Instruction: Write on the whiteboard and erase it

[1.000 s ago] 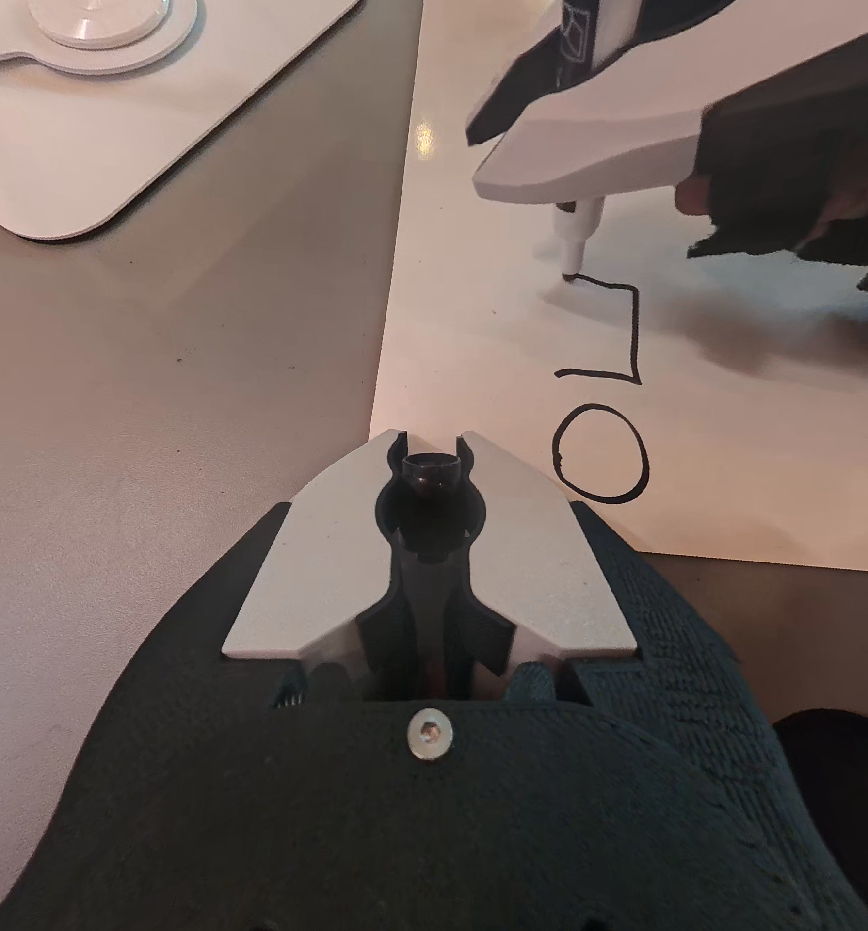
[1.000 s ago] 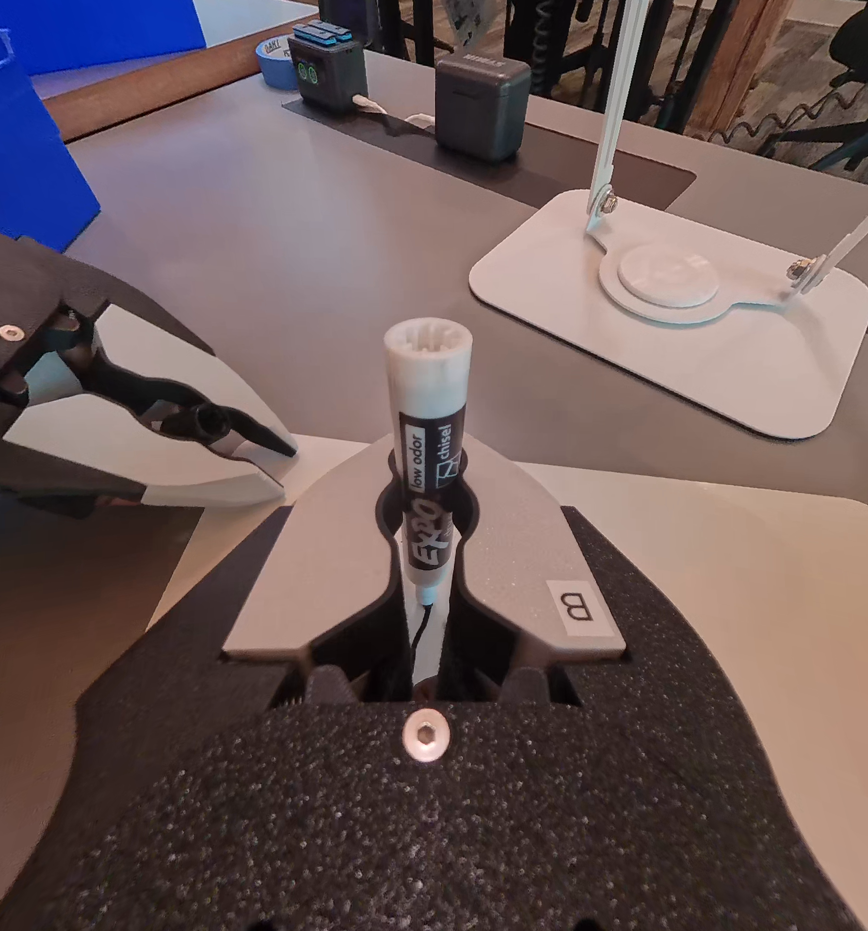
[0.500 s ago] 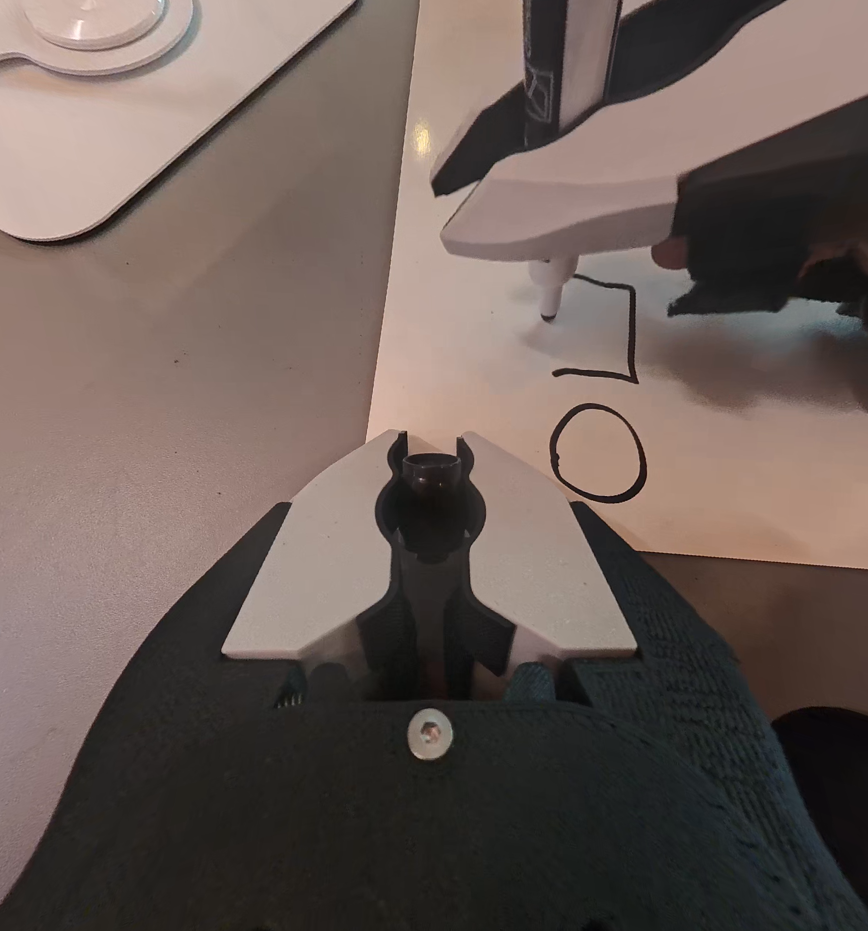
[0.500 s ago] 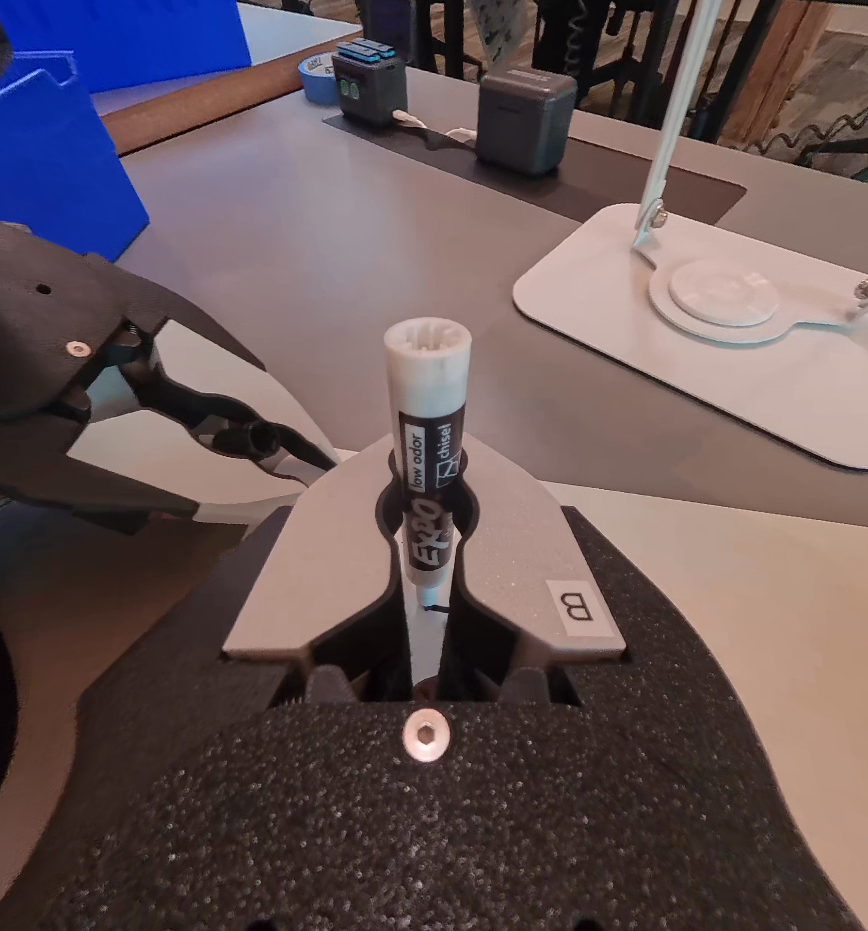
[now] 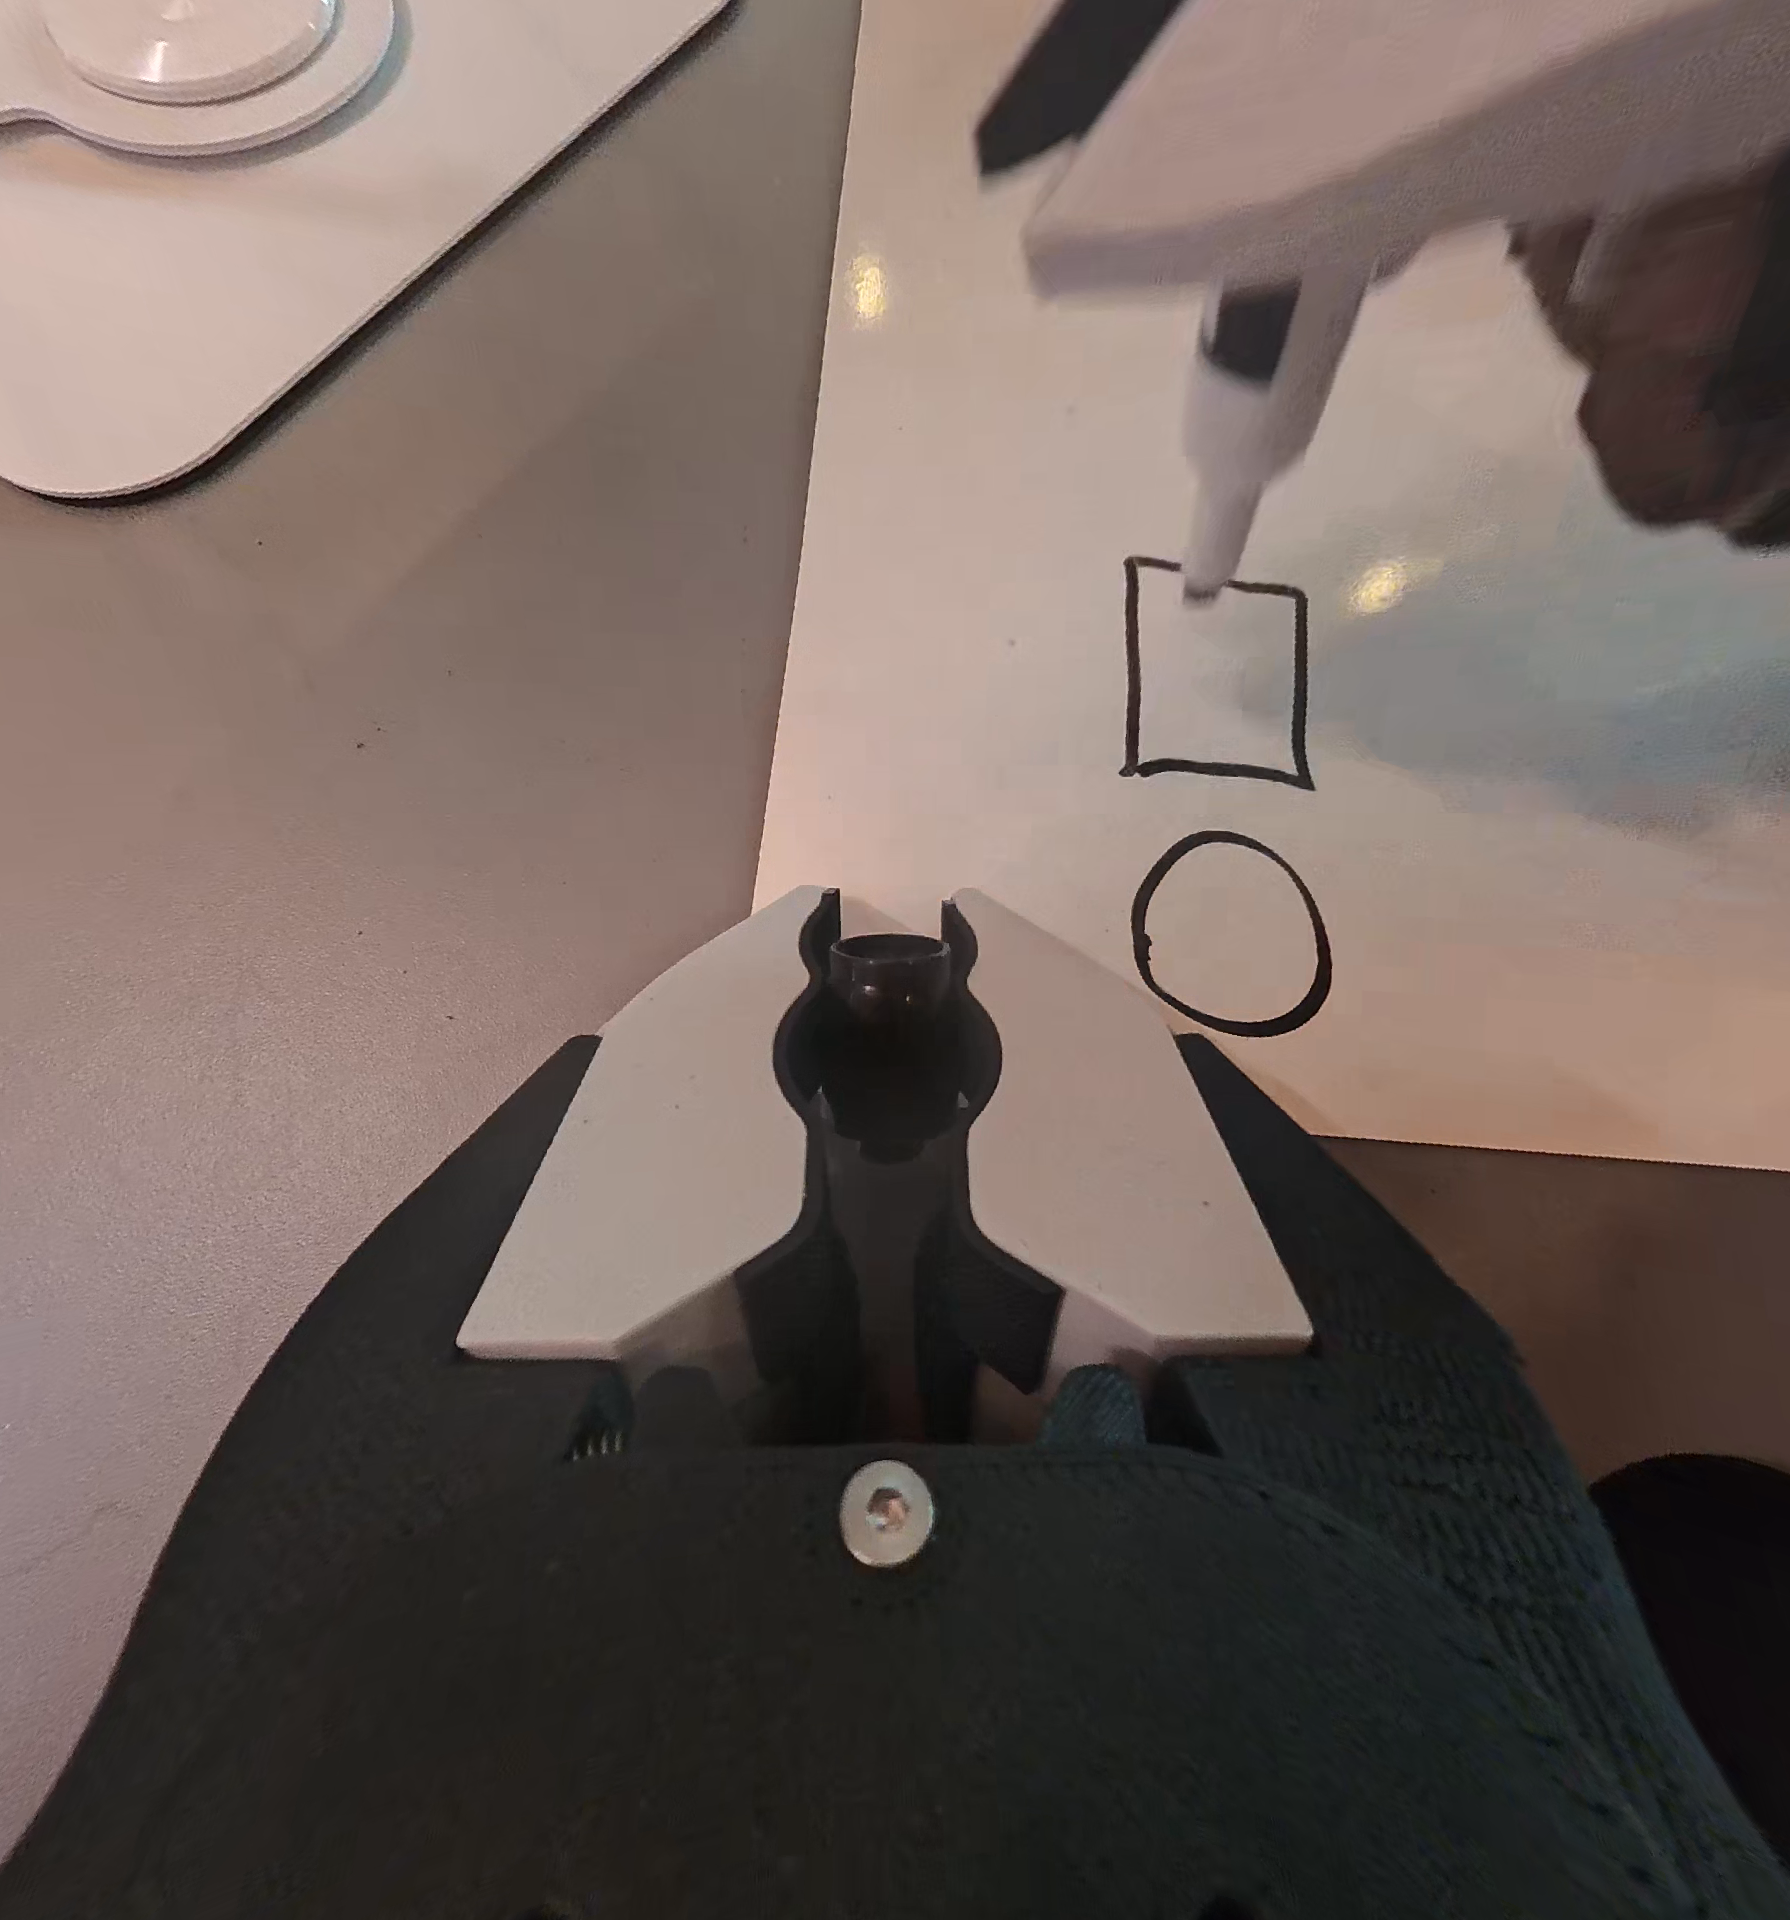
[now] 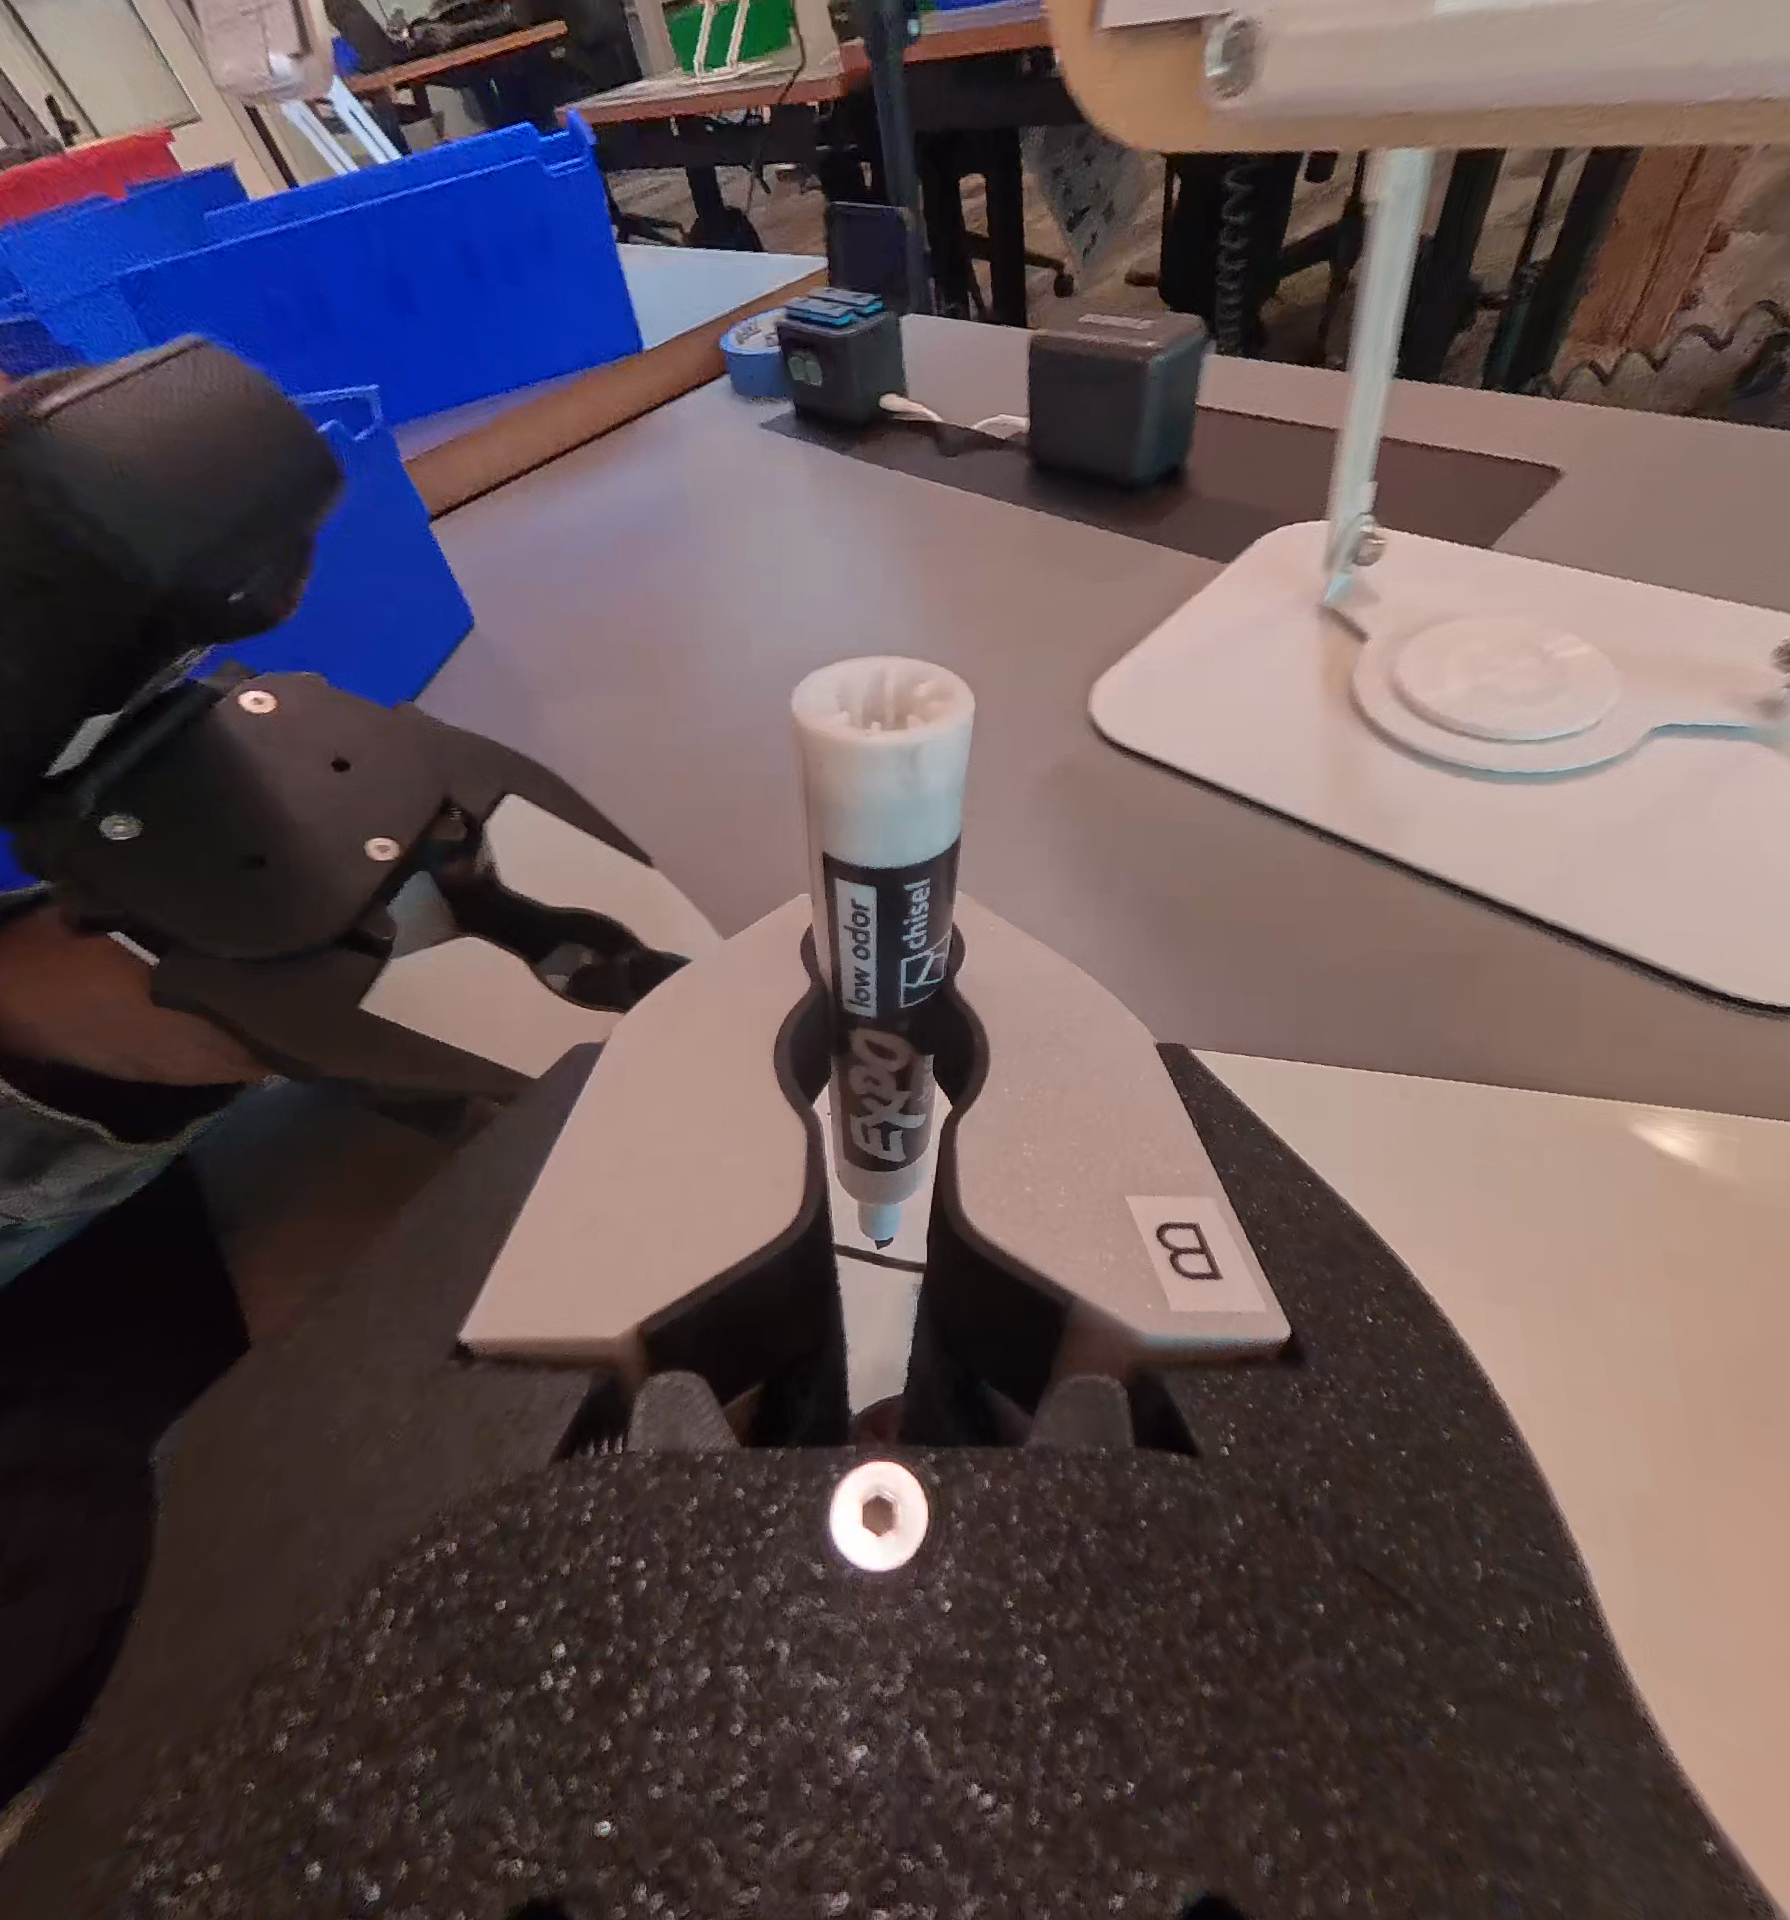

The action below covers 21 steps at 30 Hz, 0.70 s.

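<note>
Off to the left hand-held gripper's [image 5: 889, 914] far left, the white lamp base [image 5: 278, 270] sat on the grey tabletop [image 5: 371, 831]; this gripper's jaws were clamped on the black marker cap [image 5: 889, 971], just short of the whiteboard's [image 5: 974, 665] near corner. Ahead and to its right, the square [image 5: 1216, 670], half drawn a second earlier, now stood closed beyond the circle [image 5: 1229, 933]. Further right, the right hand-held gripper [image 6: 875, 997], clamped on the marker [image 6: 886, 914], had tilted, the tip apparently lifted at the square's top edge. Writing looked nearly finished; erasing remained.
</note>
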Available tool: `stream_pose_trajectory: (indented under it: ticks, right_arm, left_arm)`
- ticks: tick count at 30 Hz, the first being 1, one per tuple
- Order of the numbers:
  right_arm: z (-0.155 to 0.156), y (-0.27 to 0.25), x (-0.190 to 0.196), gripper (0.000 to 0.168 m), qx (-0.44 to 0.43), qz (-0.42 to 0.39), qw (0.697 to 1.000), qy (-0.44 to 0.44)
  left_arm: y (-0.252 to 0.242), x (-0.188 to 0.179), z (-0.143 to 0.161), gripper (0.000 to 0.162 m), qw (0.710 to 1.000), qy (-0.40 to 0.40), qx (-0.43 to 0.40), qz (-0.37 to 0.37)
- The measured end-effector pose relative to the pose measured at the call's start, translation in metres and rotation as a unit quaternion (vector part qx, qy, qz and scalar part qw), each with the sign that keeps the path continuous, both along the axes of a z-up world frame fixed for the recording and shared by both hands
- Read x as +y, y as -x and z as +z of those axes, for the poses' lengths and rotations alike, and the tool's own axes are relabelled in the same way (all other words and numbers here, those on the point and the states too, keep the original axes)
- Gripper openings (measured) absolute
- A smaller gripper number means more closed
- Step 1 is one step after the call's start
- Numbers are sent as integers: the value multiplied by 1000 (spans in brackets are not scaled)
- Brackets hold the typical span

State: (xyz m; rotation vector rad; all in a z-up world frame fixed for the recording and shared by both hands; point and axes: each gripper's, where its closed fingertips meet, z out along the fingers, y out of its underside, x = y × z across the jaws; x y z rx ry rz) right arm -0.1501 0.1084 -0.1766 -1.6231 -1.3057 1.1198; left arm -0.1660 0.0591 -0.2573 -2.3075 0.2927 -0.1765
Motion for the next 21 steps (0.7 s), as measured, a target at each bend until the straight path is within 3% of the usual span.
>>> stream_pose_trajectory:
  ticks: [5, 21]
  right_arm:
    - [-11, -20, 38, 16, -34, -3, 999, -11]
    - [-33, -24, 38, 16, -58, 6, 998, -17]
  left_arm:
    - [-1, 0, 0, 20, 1000, -1, -1, -3]
    - [-1, 0, 0, 20, 1000, -3, -2, -3]
